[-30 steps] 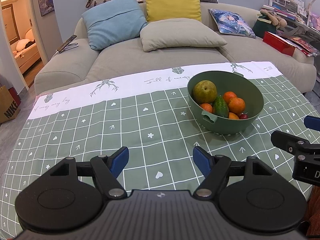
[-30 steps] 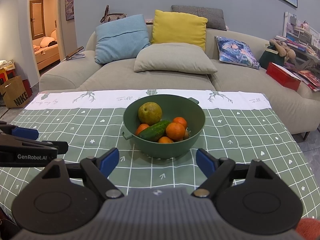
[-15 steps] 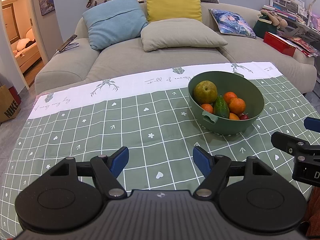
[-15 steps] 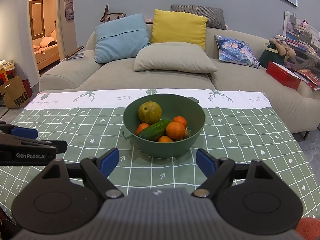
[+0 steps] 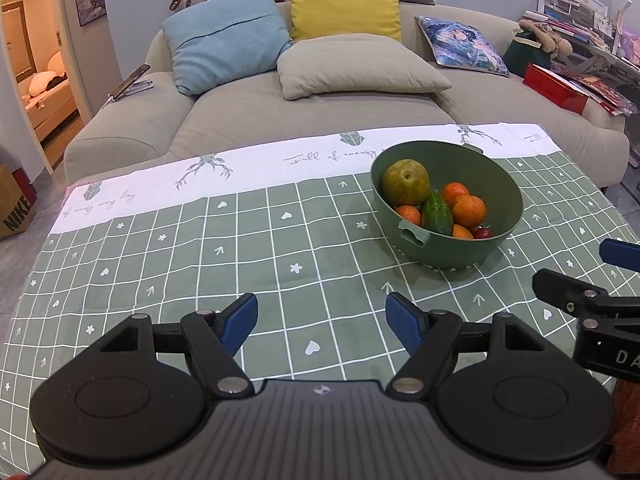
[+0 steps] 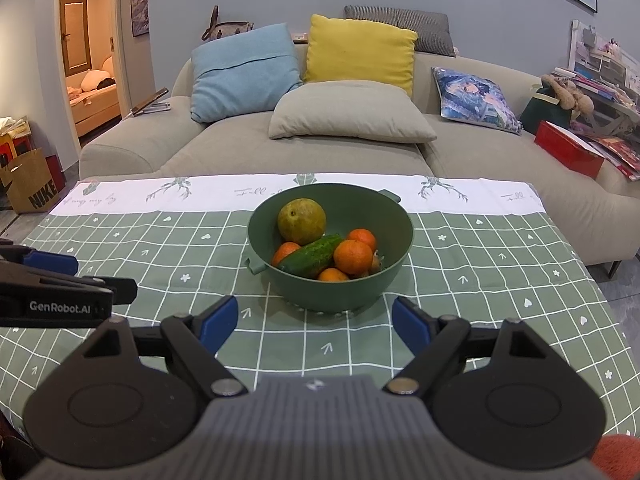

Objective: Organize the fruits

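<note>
A green bowl stands on the checked tablecloth; it also shows in the left wrist view. It holds a yellow-green pear, a cucumber, several oranges and a small red fruit. My right gripper is open and empty, just in front of the bowl. My left gripper is open and empty, to the front left of the bowl. Each gripper shows at the edge of the other's view.
The table carries a green checked cloth with a white far border. A beige sofa with several cushions stands right behind it. A red box and clutter lie on the sofa's right end.
</note>
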Motion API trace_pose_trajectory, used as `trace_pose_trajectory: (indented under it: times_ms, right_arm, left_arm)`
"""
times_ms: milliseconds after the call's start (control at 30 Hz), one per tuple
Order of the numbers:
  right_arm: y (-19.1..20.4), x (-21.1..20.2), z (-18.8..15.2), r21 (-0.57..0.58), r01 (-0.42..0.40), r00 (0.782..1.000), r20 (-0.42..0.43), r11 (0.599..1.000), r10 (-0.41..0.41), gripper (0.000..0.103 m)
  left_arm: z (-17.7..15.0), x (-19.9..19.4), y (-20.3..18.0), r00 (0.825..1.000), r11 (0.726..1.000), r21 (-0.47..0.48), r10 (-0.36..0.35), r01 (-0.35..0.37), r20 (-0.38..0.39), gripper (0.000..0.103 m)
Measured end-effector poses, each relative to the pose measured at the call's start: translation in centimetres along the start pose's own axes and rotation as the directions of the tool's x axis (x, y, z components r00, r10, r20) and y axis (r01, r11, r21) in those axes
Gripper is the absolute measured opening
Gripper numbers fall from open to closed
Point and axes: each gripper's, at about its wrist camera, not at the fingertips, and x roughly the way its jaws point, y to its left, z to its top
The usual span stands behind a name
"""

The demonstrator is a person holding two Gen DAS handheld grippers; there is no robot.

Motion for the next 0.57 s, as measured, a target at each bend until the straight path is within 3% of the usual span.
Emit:
trace_pose_trajectory:
  times_ms: [567]
  right_arm:
    - [-0.34, 0.48, 0.02, 0.016, -0.001, 1.000, -0.017, 1.000, 0.001, 0.081]
  left_arm:
    - [0.15, 0.24, -0.24, 1.000, 1.000, -0.005, -0.010, 0.010, -0.015, 0.086]
